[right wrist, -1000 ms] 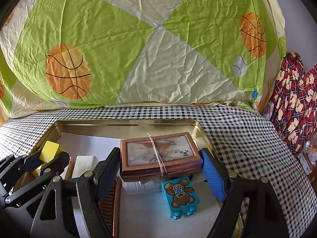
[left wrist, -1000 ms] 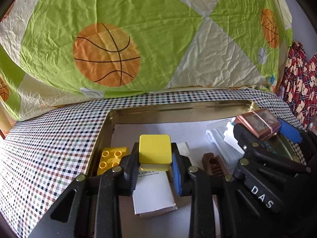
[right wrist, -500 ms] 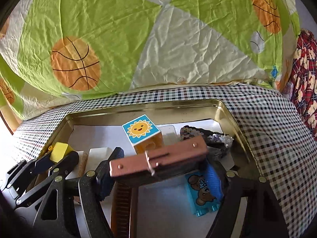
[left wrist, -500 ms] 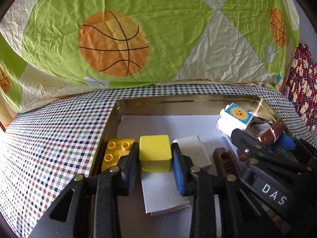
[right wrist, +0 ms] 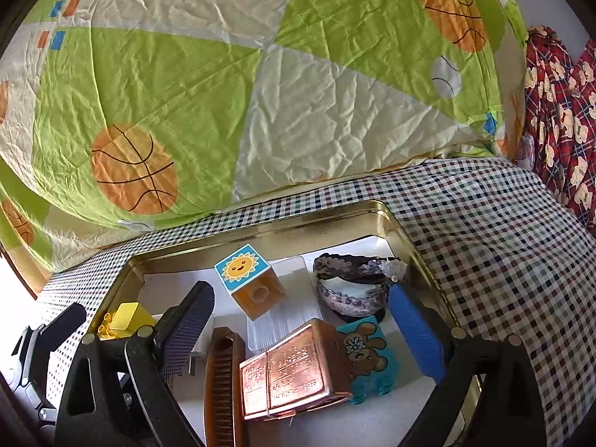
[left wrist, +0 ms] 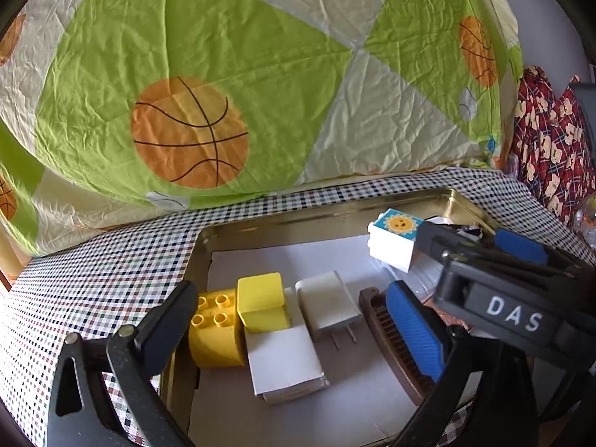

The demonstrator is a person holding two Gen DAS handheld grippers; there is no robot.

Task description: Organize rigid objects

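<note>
A gold tin tray (right wrist: 260, 229) on the checked bed holds everything. Both tongs are opening in a release step. Between the spread right tongs (right wrist: 298, 320) lies a copper case (right wrist: 294, 372), untouched. Between the left tongs (left wrist: 294, 316), a yellow cube (left wrist: 262, 300) rests on a white box (left wrist: 283, 361). Next, probably: withdraw and fetch another piece.

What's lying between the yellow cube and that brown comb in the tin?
A white plug adapter, prongs toward the camera, lies between the yellow cube and brown comb; the left wrist view shows it.
</note>
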